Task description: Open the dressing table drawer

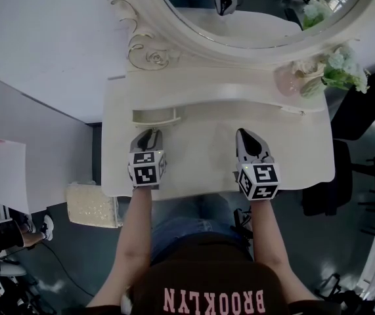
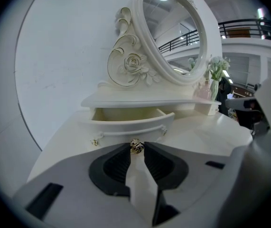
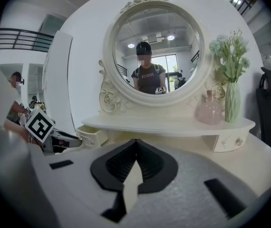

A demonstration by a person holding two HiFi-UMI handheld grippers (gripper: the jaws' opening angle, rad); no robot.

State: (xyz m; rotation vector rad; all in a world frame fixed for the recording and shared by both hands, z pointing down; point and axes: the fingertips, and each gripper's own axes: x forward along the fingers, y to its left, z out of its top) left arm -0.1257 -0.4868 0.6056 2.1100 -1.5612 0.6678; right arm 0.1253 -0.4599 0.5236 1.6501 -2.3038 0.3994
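Head view, left to right: a cream padded stool (image 1: 94, 205) stands on the floor at far left, just beside the worktop's left edge. The cream-white dressing table worktop (image 1: 200, 146) has carved scrollwork and a large oval mirror (image 1: 174, 15) at its back.

The small cream drawer (image 1: 155, 115) under the left end of the raised shelf stands part-way out, its inside open to view. The left gripper (image 1: 150, 134) sits directly in front of it, pointing at the drawer front. In the left gripper view the jaws are clamped on the small gold knob (image 2: 136, 146) at the centre of the drawer front. The knob is pinched right at the tips, with a narrow gap behind them.

The right gripper (image 1: 245, 135) is over the bare middle-right of the worktop, well apart from the open drawer. I can't tell whether it touches the surface. In the right gripper view its jaw tips meet, with nothing between them.

Further right, the matching cream drawer (image 3: 230, 140) under the shelf's right end is closed. A pink glass bottle (image 3: 210, 109) and a pale green ribbed vase (image 3: 232, 103) of white-green flowers stand upright on the shelf above it, just beside each other. A black office chair (image 1: 361, 107) sits at far right, off the worktop.
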